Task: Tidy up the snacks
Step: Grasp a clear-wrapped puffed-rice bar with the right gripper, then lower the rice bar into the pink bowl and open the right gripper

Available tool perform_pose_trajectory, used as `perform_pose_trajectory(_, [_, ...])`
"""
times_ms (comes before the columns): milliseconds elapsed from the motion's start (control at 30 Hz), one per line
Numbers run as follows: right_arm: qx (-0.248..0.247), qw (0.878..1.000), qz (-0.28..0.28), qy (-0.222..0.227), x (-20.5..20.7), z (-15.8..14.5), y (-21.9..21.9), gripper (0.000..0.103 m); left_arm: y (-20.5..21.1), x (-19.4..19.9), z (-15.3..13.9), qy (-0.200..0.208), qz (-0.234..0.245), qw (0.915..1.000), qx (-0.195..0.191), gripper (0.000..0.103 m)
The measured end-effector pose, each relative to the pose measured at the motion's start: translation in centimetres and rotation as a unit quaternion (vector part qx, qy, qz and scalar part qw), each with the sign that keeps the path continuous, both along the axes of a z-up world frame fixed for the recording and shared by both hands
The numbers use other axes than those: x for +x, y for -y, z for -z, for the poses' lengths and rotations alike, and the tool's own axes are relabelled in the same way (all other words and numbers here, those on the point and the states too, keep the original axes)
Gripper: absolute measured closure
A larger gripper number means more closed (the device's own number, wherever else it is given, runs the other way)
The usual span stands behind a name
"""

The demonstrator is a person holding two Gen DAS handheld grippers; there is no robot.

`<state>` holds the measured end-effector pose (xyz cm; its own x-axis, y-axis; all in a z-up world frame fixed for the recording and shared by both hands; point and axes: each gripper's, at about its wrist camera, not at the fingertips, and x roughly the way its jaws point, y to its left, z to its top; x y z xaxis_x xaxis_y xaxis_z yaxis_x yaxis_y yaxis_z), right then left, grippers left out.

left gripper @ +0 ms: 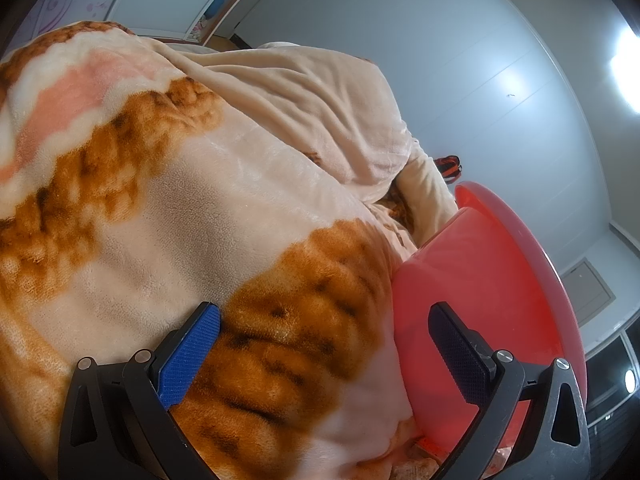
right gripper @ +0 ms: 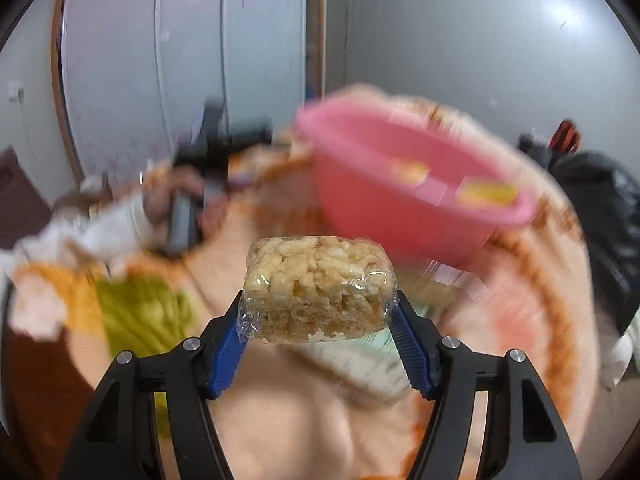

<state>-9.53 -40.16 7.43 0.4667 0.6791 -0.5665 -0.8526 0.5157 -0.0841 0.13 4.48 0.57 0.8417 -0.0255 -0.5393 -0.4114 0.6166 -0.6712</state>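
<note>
While the soft fleece blanket with cream, pink and orange-brown patches (left gripper: 192, 184) fills most of the left wrist view, the round pink plastic basin (left gripper: 496, 280) stands on it at the right, just beside the left gripper (left gripper: 324, 320). This gripper has its jaws wide apart — nothing is between the blue pad and the dark pad.

In the right wrist view the same basin (right gripper: 384, 196) is blurred, behind and a little to the right of the right gripper (right gripper: 318, 312), and two yellow packets (right gripper: 486, 193) lie inside it. The right gripper is clamped on a clear-wrapped block of puffed rice snack (right gripper: 318, 292) — the block is held in the air above the blanket (right gripper: 280, 412), its two short ends pressed between the blue pads. At the left of this view a green and yellow cloth (right gripper: 136, 312) lies on the blanket.
</note>
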Motion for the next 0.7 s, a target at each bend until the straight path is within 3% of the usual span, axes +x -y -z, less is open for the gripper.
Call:
perform_pose_trajectory(100, [0.072, 0.997, 0.035, 0.018, 1.4, -4.0, 0.5, 0.038, 0.0, 0.0, 0.0, 0.002, 0.0, 1.0, -0.001, 0.0])
perform_pose_trajectory(200, [0.113, 0.99, 0.075, 0.023, 4.3, -5.7, -1.1, 0.038, 0.0, 0.0, -0.1, 0.001, 0.0, 1.0, 0.0, 0.0])
perform_pose_trajectory(367, [0.072, 0.988, 0.137, 0.015, 9.2, -3.9, -5.6, 0.038, 0.1, 0.0, -0.1, 0.001, 0.0, 1.0, 0.0, 0.0])
perform_pose_trajectory(500, [0.117, 0.98, 0.16, -0.017, 10.4, -3.1, -4.8, 0.037, 0.1, 0.0, -0.1, -0.002, 0.004, 1.0, 0.002, 0.0])
perform_pose_trajectory(700, [0.111, 0.976, 0.183, -0.036, 11.3, -1.5, -5.3, 0.029, 1.0, 0.8, -0.4, -0.029, 0.026, 0.9988, 0.031, 0.0])
